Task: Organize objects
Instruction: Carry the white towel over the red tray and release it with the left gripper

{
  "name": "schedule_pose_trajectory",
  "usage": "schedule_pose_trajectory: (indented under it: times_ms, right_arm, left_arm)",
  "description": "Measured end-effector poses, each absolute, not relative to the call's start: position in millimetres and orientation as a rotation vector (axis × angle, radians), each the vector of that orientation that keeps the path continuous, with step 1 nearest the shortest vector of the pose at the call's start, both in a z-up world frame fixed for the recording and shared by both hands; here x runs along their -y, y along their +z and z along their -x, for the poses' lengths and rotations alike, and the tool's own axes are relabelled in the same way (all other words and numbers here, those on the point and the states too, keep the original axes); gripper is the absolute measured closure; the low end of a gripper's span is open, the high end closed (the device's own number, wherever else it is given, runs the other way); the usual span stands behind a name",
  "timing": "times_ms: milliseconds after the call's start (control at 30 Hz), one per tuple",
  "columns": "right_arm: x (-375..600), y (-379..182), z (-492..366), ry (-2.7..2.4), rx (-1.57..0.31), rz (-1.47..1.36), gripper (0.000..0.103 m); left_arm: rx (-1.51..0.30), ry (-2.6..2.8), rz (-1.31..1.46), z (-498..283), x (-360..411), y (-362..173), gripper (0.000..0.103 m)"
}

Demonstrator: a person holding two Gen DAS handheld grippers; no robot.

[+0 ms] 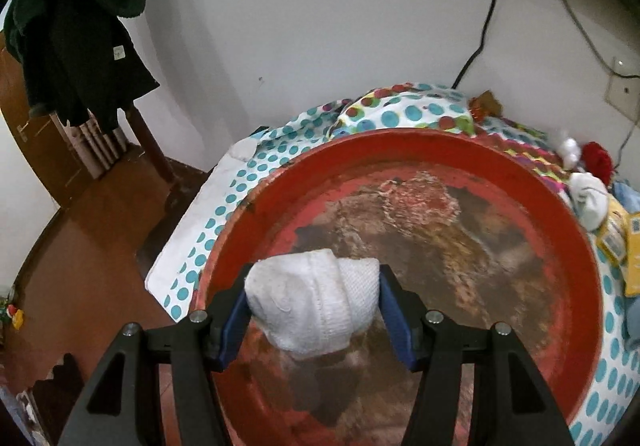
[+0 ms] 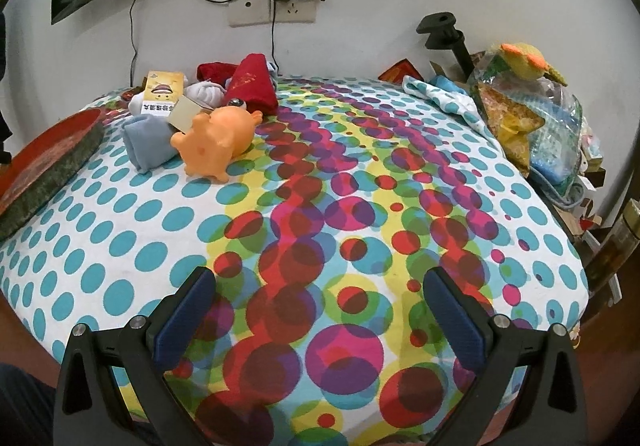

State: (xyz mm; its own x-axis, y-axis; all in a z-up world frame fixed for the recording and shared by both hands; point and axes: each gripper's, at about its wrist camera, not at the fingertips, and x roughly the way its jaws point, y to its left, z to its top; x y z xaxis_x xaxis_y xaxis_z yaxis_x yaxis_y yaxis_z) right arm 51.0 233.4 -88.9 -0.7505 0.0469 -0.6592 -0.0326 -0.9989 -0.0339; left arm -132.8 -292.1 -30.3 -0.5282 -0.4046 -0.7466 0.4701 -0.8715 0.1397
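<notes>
So in the left wrist view the left claw (image 1: pixel 314 310) is pinching a rolled white sock (image 1: pixel 316 302) crosswise, its long axis running left-right between the blue pads, and it's hanging right over the near-left part of the big red tray (image 1: pixel 440 142), so I'd guess the drop just goes straight down from there. Over in the right wrist view, the right claw (image 2: pixel 320 310) is spread wide with nothing in it, above the dotted counter (image 2: pixel 120 230). The leftover pile, the orange toy (image 2: pixel 216 142) and the grey-blue sock (image 2: pixel 148 140), sits upper left of the frame, well away from it.
</notes>
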Motion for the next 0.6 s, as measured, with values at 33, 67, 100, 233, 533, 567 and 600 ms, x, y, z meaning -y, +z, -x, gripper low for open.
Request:
schedule_pose_trajectory:
  times_ms: [33, 67, 100, 233, 533, 567, 600]
  right_arm:
    - [-232.1, -88.4, -50.9, 2.902, 0.034, 1.093, 0.000]
    - [-230.6, -88.0, -50.6, 2.905, 0.037, 1.093, 0.000]
    - [-228.9, -88.0, -50.0, 2.907, 0.042, 1.093, 0.000]
    - [-222.0, -92.2, -47.1, 2.918, 0.064, 1.113, 0.000]
    - [-214.9, -82.8, -43.4, 2.942, 0.075, 1.103, 0.000]
    - [-213.3, -81.4, -43.5, 2.948, 0.079, 1.099, 0.000]
    - [-210.9, -79.8, -44.0, 2.957, 0.087, 1.094, 0.000]
  left_arm:
    - [-0.109, -2.376, -1.143, 136.4, 293.9, -31.2, 0.043]
    - [-0.113, -2.371, -1.162, 141.6, 295.8, -33.5, 0.042]
    - [-0.115, -2.364, -1.184, 147.0, 297.7, -36.3, 0.042]
    - [-0.120, -2.337, -1.245, 168.2, 305.6, -48.7, 0.042]
    - [-0.214, -2.286, -1.324, 201.7, 324.6, -63.0, 0.040]
    - [-0.225, -2.281, -1.326, 202.8, 326.2, -63.9, 0.039]
    - [-0.242, -2.268, -1.325, 202.7, 328.6, -65.2, 0.037]
